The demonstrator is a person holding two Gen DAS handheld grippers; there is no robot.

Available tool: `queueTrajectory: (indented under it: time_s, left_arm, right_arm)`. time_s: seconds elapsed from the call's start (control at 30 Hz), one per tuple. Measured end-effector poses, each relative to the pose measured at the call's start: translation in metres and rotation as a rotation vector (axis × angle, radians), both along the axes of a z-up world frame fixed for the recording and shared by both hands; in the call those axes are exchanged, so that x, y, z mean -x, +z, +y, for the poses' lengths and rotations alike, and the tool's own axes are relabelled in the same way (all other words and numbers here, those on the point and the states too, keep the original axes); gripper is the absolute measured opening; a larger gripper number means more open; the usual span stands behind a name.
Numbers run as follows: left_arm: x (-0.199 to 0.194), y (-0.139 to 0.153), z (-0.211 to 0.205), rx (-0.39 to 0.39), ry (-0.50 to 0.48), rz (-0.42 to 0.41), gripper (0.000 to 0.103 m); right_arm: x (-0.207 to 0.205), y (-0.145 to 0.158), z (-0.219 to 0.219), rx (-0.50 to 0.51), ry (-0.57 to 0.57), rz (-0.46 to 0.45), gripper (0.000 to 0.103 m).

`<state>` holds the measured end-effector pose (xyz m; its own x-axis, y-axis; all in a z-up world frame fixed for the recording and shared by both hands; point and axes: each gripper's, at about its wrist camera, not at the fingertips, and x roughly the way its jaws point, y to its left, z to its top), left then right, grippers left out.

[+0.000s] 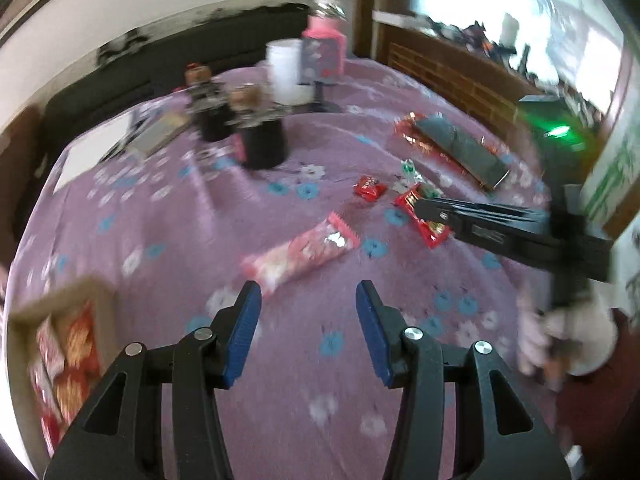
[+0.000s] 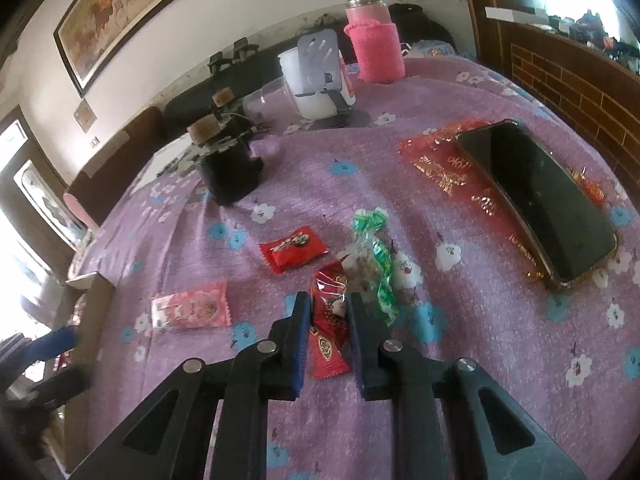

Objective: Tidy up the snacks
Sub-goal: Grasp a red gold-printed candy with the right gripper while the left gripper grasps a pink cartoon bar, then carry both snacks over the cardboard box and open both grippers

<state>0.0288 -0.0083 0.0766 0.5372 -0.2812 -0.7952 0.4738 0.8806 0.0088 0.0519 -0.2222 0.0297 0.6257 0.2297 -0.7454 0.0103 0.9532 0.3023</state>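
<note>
Right gripper (image 2: 328, 336): jaws narrowed around the long red foil snack packet (image 2: 328, 320) lying on the purple flowered counter (image 2: 480, 360), contact uncertain. Close squarely mid-packet, clear of the green-twist candy bag (image 2: 374, 260). Left gripper (image 1: 308, 320): jaws wide, empty.

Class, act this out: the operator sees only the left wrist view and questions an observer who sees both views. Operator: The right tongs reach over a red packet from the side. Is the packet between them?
Observer: Yes. The red packet lies lengthwise between the fingers of the right tongs. I cannot tell whether they pinch it.
Operator: What lies on the far side of those tongs?
Observer: A green-and-clear packet lies on the cloth, just outside one finger and beside the red packet.
Operator: Is there anything high up that my view cuts off?
Observer: A framed painting hangs on the wall.
</note>
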Motion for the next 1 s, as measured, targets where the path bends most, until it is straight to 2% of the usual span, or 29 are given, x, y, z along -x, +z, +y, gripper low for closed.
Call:
queueTrajectory:
  time_s: [0.13, 0.23, 0.27, 0.33, 0.47, 0.5, 0.53, 0.57, 0.67, 0.77, 0.87, 1.0]
  left_arm:
    - [-0.028, -0.026, -0.025, -0.123, -0.079, -0.033, 0.047]
    - [-0.042, -0.042, -0.036, -0.167, -0.116, -0.015, 0.047]
    - [-0.044, -0.046, -0.039, -0.188, -0.123, -0.028, 0.055]
    - [-0.046, -0.05, -0.044, -0.205, -0.137, -0.034, 0.057]
    - [-0.053, -0.05, -0.044, -0.174, -0.113, -0.004, 0.057]
    - [-0.055, -0.05, -0.045, -0.171, -0.102, 0.008, 0.054]
    - [-0.054, -0.049, -0.044, -0.154, -0.102, 0.031, 0.034]
    - [-0.05, -0.048, -0.043, -0.125, -0.115, 0.066, 0.022]
    - [-0.035, -0.045, -0.044, -0.167, -0.093, 0.033, 0.021]
    - [-0.022, -0.043, -0.033, -0.106, -0.09, 0.102, 0.021]
    - [0.0, -0.042, -0.026, -0.1, -0.081, 0.127, 0.021]
    - [0.022, -0.041, -0.022, -0.111, -0.064, 0.118, 0.021]
  right_arm:
    - [0.003, 0.0, 0.0, -0.024, 0.013, 0.011, 0.019]
    - [0.001, -0.001, -0.003, -0.051, 0.015, 0.022, 0.019]
    - [0.001, -0.002, -0.005, -0.063, 0.014, 0.026, 0.019]
    - [0.0, -0.002, -0.008, -0.086, 0.014, 0.034, 0.019]
    - [0.0, -0.003, -0.009, -0.097, 0.015, 0.037, 0.019]
    - [0.0, -0.003, -0.009, -0.096, 0.015, 0.037, 0.019]
    - [0.0, -0.003, -0.009, -0.096, 0.015, 0.036, 0.019]
    - [0.0, -0.004, -0.009, -0.095, 0.015, 0.036, 0.019]
    - [0.0, -0.004, -0.009, -0.099, 0.015, 0.035, 0.019]
    - [0.002, -0.004, -0.008, -0.104, 0.024, 0.035, 0.019]
    - [0.004, -0.005, -0.005, -0.153, 0.058, 0.048, 0.019]
    - [0.006, -0.006, 0.001, -0.252, 0.126, 0.069, 0.019]
